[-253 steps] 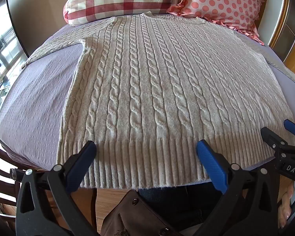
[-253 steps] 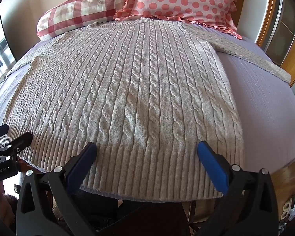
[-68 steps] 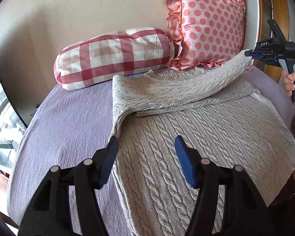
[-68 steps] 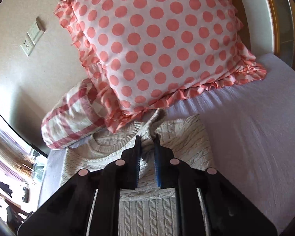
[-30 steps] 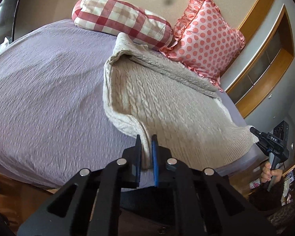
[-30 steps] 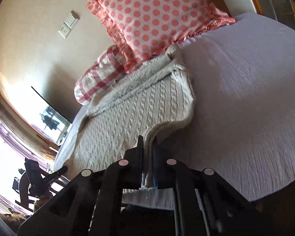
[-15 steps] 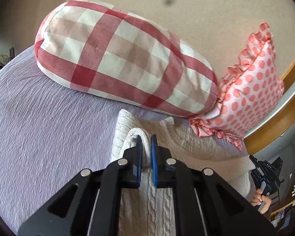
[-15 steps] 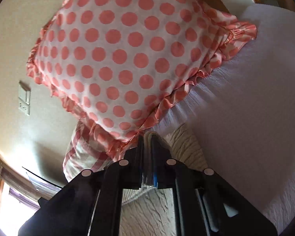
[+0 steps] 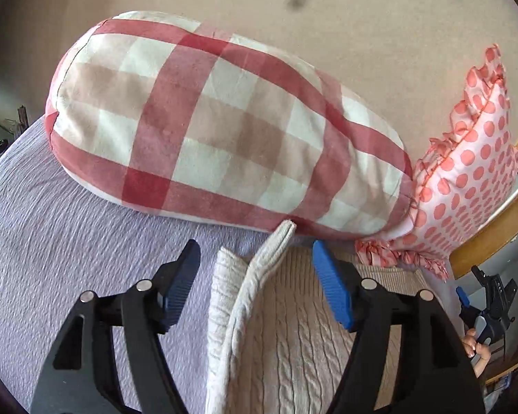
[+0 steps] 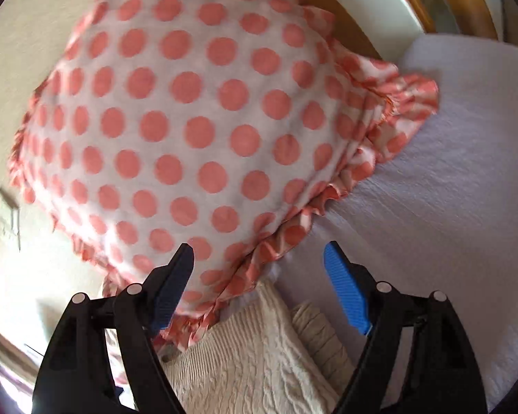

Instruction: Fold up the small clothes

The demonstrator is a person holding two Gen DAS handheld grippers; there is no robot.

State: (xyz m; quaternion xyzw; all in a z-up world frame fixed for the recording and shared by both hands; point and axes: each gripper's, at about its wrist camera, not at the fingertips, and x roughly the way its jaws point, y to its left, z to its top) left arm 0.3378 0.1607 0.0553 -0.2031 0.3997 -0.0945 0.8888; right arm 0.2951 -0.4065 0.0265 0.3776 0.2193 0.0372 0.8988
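The cream cable-knit sweater (image 9: 283,338) lies folded on the lilac bed, its hem brought up to the shoulders by the pillows. My left gripper (image 9: 255,283) is open just above its left top corner, where the ribbed hem edge (image 9: 276,245) still stands up between the blue pads. My right gripper (image 10: 259,286) is open above the sweater's right top corner (image 10: 259,352), empty. The right gripper also shows at the far right of the left wrist view (image 9: 490,296).
A red-checked bolster pillow (image 9: 217,131) and a pink polka-dot frilled pillow (image 10: 190,131) lie right behind the sweater's top edge. Lilac bedsheet (image 9: 69,248) spreads to the left and also to the right (image 10: 449,207). A wooden headboard frame (image 9: 493,227) stands at the right.
Both grippers have opened and let go of the sweater's hem at the top, by the pillows. The hem corners now rest on the folded sweater.
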